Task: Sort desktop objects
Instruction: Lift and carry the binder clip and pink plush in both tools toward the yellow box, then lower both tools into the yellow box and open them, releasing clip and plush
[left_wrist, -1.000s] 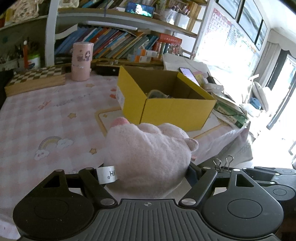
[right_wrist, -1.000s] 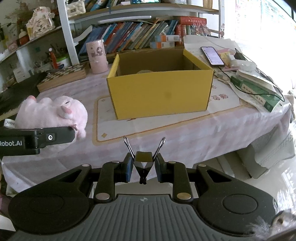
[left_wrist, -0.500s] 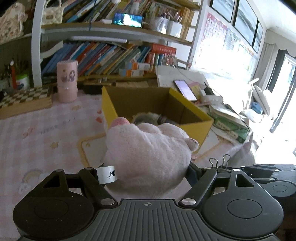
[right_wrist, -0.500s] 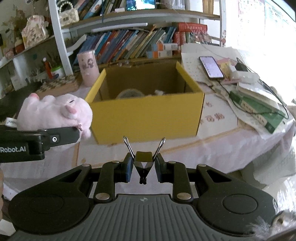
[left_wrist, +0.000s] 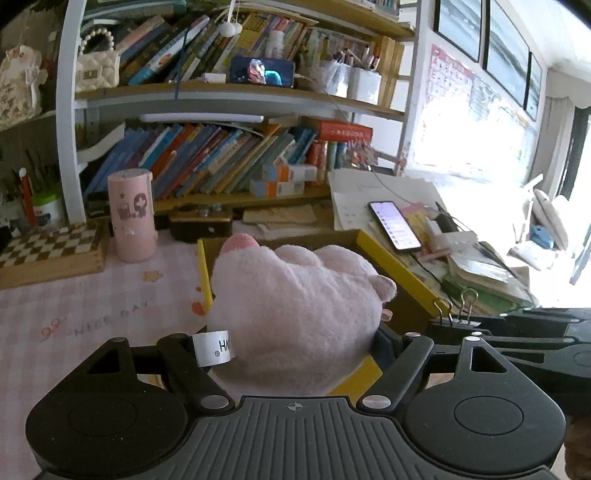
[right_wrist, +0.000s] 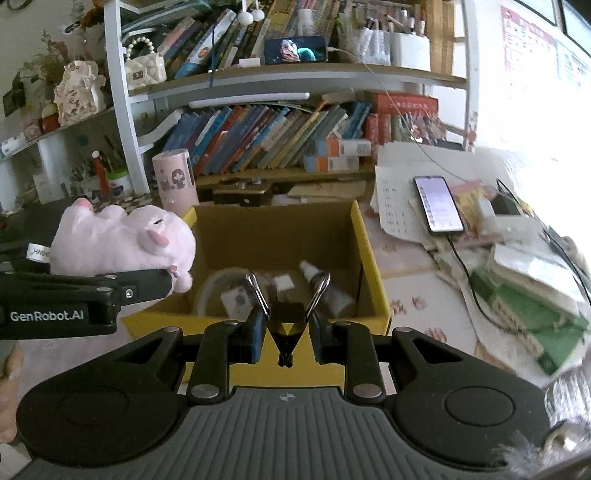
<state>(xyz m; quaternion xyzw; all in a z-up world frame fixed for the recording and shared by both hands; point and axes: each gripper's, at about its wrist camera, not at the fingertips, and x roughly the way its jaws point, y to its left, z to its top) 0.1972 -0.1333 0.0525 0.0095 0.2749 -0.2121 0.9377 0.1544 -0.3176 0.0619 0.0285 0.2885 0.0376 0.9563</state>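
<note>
Pink plush pig (left_wrist: 295, 306) clamped in left hand-held gripper (left_wrist: 295, 354).

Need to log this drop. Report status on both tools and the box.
Left tool shut on pink plush, at yellow box left rim. Right tool shut on binder clip, at near wall. Bottle, small items already inside.

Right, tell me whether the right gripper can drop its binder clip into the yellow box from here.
Probably yes: the right gripper holds the binder clip near the yellow box, whose open top looks unobstructed; the plush pig hangs over the left edge only.
</note>
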